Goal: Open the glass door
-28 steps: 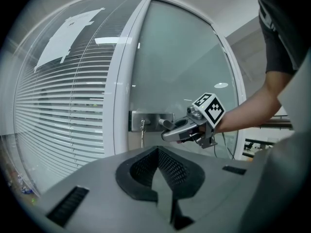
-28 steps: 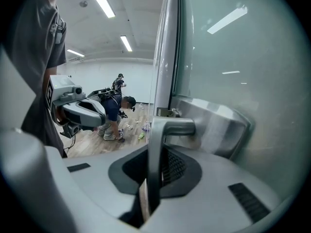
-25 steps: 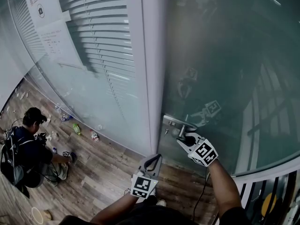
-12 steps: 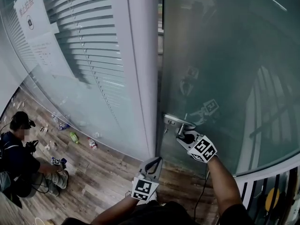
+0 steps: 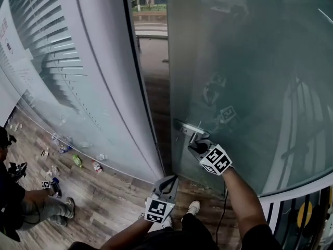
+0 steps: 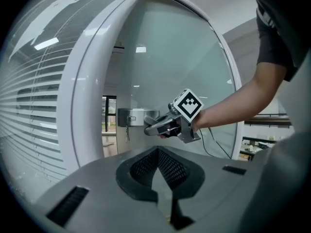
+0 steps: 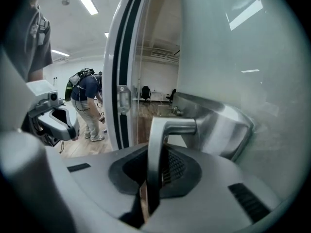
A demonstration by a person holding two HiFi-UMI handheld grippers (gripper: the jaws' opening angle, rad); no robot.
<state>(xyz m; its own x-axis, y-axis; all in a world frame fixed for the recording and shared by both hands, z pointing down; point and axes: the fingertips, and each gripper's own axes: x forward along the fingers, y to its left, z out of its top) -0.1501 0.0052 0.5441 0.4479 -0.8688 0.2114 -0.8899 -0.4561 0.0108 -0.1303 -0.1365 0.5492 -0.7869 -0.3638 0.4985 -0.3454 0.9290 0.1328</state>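
My right forearm [image 5: 240, 202] reaches up from the lower right, and my right gripper [image 5: 194, 141] tips slightly downward against the glass door [image 5: 250, 61]. Its jaws are pinched on the metal door handle [image 5: 188, 131], which sits close to the door's left edge. In the right gripper view the lever [image 7: 158, 149] runs down between the pads, and they press on it from both sides. My left forearm [image 5: 122, 237] comes in from the bottom edge and holds the left gripper [image 5: 168, 179] low and nearly level. It is well apart from the handle and points toward the foot of the opening. Its jaws are pressed together with nothing between them, and the left gripper view shows the pads [image 6: 146, 171] meeting in a point. The door stands ajar, with a dark gap [image 5: 151, 66] between its left edge and the white door frame [image 5: 104, 87]. Wet pavement outside shows through the gap. Left of the frame is a glass wall with blinds [image 5: 41, 51] behind it. Small litter [image 5: 78, 160] lies along the base of that wall on the wooden floor [image 5: 104, 202]. A person [image 5: 15, 202] crouches at the far left. My shoe [image 5: 193, 208] is just below the door's bottom edge.
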